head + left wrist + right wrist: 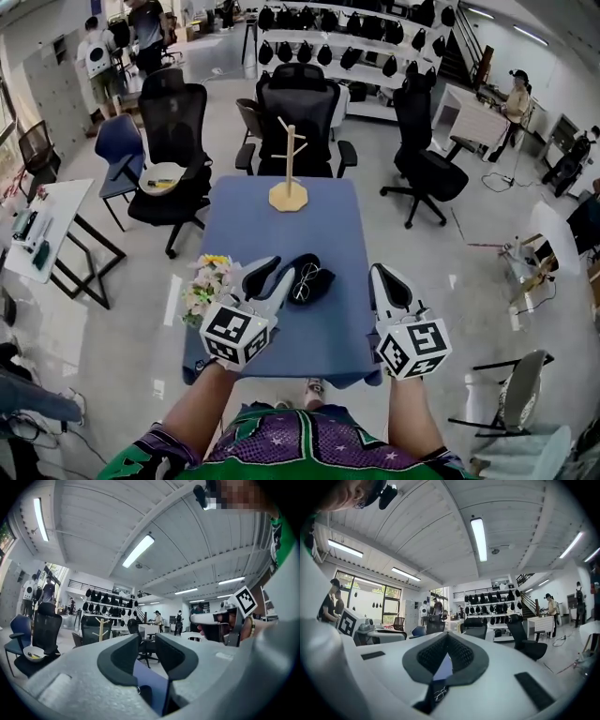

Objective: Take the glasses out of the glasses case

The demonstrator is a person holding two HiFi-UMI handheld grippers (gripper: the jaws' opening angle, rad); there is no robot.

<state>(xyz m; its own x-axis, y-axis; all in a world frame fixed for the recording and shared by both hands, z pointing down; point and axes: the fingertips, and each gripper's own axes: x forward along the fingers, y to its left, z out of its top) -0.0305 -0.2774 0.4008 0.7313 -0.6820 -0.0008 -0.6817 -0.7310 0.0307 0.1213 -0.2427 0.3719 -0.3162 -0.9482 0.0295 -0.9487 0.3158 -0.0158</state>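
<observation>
Blue tabletop, head view: 1 black glasses case lies open by the near edge, with 1 pair of glasses on it. 1 wooden stand is at the far edge and 1 flower bunch at the near-left corner. There are 2 hand-held grippers: left hand-held gripper just beside the case, right hand-held gripper apart from it.

Left gripper view: jaws narrowly apart, empty.

Right gripper view: jaws meet at the tips, holding nothing. The glasses show below.

Risks: the thin frame could slip from a pinch; an unpinned case could drag along; the left hand-held gripper could knock the flowers.
</observation>
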